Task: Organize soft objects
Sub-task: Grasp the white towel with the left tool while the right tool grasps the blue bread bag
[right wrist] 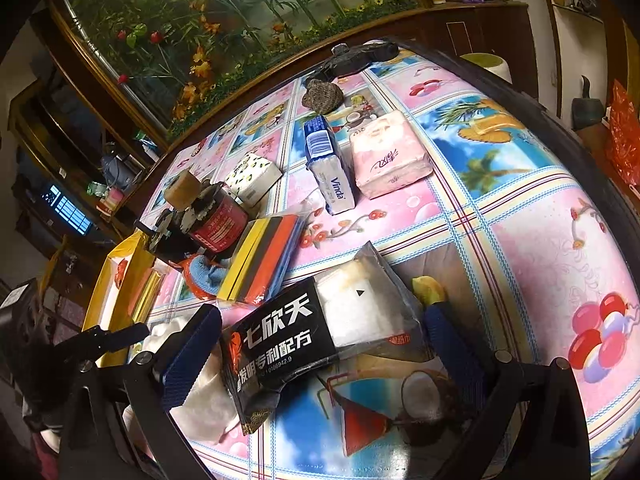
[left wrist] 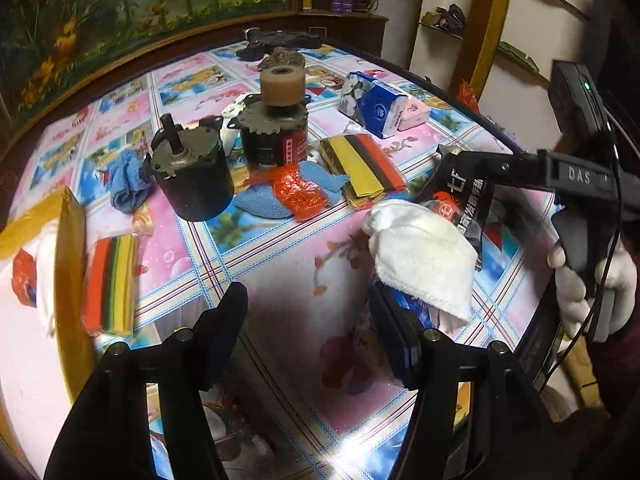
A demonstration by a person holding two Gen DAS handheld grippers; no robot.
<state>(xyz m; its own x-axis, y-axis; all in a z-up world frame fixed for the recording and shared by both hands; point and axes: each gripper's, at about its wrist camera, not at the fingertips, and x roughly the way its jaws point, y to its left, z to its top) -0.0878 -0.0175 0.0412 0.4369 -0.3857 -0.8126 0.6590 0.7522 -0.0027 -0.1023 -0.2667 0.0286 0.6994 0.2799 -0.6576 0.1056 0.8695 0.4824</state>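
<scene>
A white cloth lies crumpled on the flowered tablecloth and touches the tip of my left gripper's right finger. My left gripper stands open over bare tablecloth, with nothing between its pads. A black packet with white lettering spans the jaws of my right gripper, which is shut on it and holds it tilted just above the table. In the left wrist view the right gripper comes in from the right, held by a gloved hand. The white cloth shows below the right gripper's left finger.
Two dark motors stand mid-table. Around them lie blue cloths, an orange bag, a striped felt pack and tissue packs. A yellow box at the left holds another felt pack.
</scene>
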